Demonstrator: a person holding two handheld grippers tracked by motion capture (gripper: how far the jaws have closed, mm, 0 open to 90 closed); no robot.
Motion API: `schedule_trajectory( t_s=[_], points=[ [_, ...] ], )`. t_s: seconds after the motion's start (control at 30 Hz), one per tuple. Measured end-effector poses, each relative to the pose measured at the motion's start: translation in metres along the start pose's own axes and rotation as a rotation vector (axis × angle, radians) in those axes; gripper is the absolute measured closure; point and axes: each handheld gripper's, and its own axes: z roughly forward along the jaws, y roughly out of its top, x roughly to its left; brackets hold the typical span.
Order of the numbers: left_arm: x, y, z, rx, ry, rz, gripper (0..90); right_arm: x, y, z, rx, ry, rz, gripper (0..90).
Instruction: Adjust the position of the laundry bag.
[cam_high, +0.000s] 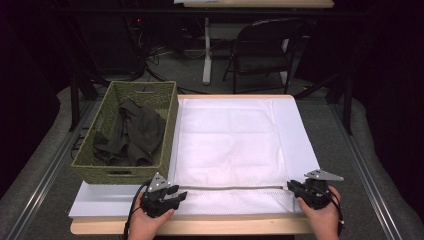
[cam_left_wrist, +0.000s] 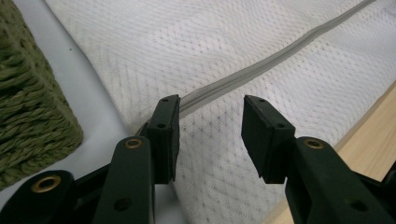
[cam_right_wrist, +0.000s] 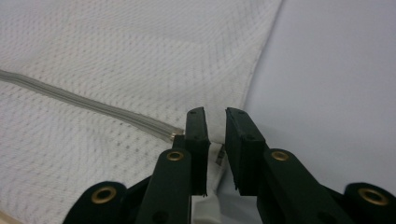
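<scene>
Jaws masking zipper (cam_right_wrist: 88, 103) end on mesh bag (cam_high: 227, 140)

A mesh bag (cam_high: 232, 145) lies flat on a sheet (cam_high: 300, 130) on the desk (cam_high: 200, 227). Its zipper (cam_high: 235, 188) runs across the near edge. A basket (cam_high: 165, 130) stands just left of the bag, with cloth (cam_high: 135, 132) in it. A chair (cam_high: 265, 50) stands behind the desk.
</scene>
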Motion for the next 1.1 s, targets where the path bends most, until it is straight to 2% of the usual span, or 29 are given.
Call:
schedule_trajectory(
  t_s=[0.2,0.33,0.37,0.43,0.53,0.6,0.67,0.8,0.9,0.97,1.0,1.1],
  points=[
    [-0.001,0.0,0.003,0.008,-0.003,0.002,55.6,0.01,0.004,0.011,0.026,0.028,-0.042,75.5],
    [0.0,0.0,0.002,0.007,-0.003,0.004,53.9,0.011,0.006,0.011,0.024,0.041,-0.027,70.5],
    [0.0,0.0,0.002,0.004,-0.003,-0.001,52.9,0.008,0.009,0.01,0.015,0.022,-0.03,65.4],
    [0.0,0.0,0.002,0.0,0.005,-0.001,52.3,0.004,0.012,0.012,0.05,0.009,-0.011,61.0],
    [0.001,0.0,0.002,0.006,-0.009,-0.003,52.3,-0.004,0.015,0.013,0.069,-0.021,0.004,60.6],
    [0.002,0.0,0.002,0.013,-0.017,-0.005,55.6,-0.008,0.019,0.015,0.075,-0.011,0.012,59.3],
    [0.002,0.001,0.002,0.017,-0.015,-0.005,56.2,-0.011,0.023,0.017,0.086,-0.012,-0.002,60.4],
    [0.002,0.0,0.003,0.023,-0.024,0.002,57.2,-0.01,0.03,0.02,0.092,-0.002,0.002,62.1],
    [0.002,0.0,0.003,0.026,-0.029,0.003,57.6,-0.007,0.028,0.021,0.081,-0.014,0.022,60.7],
    [0.0,0.0,0.004,0.016,-0.015,0.003,57.7,-0.004,0.024,0.023,0.076,-0.021,0.028,58.4],
    [0.001,0.001,0.003,0.022,-0.032,0.006,57.7,-0.001,0.019,0.024,0.07,-0.033,0.037,57.3],
    [0.0,0.0,0.004,0.023,-0.026,0.005,57.7,0.002,0.015,0.024,0.075,-0.041,0.038,54.7]
  ],
)
